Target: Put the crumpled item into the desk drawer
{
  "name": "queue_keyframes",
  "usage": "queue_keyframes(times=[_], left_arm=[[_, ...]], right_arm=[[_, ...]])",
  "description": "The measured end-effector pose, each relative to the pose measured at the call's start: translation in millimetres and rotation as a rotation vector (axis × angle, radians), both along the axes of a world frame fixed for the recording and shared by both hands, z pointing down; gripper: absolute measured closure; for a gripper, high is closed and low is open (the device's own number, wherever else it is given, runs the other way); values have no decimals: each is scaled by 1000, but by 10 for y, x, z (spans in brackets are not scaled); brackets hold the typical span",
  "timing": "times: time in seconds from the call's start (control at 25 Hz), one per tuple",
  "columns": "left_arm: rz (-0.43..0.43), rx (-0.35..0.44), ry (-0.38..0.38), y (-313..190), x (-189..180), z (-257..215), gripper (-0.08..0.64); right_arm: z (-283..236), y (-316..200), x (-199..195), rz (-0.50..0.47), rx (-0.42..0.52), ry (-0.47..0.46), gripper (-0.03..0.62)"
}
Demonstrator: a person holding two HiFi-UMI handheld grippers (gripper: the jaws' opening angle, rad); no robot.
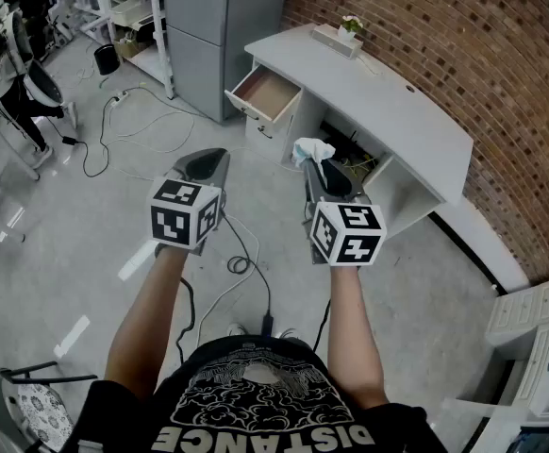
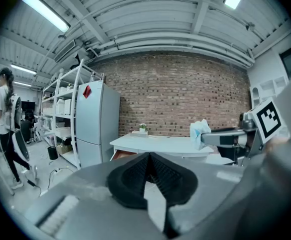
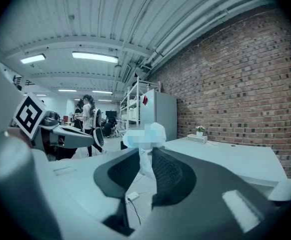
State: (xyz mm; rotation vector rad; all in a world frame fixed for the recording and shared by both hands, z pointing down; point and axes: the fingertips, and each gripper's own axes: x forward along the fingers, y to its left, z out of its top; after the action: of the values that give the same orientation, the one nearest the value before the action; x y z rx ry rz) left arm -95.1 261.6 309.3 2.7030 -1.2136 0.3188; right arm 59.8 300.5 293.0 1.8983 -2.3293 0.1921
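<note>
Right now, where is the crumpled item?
The crumpled item is near the centre of the head view, pinched by the right gripper. It is held in the air in front of the desk, just right of the open drawer.

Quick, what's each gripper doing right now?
Left gripper: closed, empty.
Right gripper: closed on the crumpled item.

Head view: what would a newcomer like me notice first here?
The right gripper pinches a crumpled white item between its fingers, just in front of the person. Beyond it, a grey desk along the brick wall has one drawer pulled open. The left gripper hangs beside, shut and empty.
</note>
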Motion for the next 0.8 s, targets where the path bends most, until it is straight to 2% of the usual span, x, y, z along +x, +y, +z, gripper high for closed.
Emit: queue_keyframes(times=[0.8], left_arm=[[1, -9, 7, -235, 74, 112, 561]], right_arm=[[158, -239, 16, -14, -14, -22, 515]])
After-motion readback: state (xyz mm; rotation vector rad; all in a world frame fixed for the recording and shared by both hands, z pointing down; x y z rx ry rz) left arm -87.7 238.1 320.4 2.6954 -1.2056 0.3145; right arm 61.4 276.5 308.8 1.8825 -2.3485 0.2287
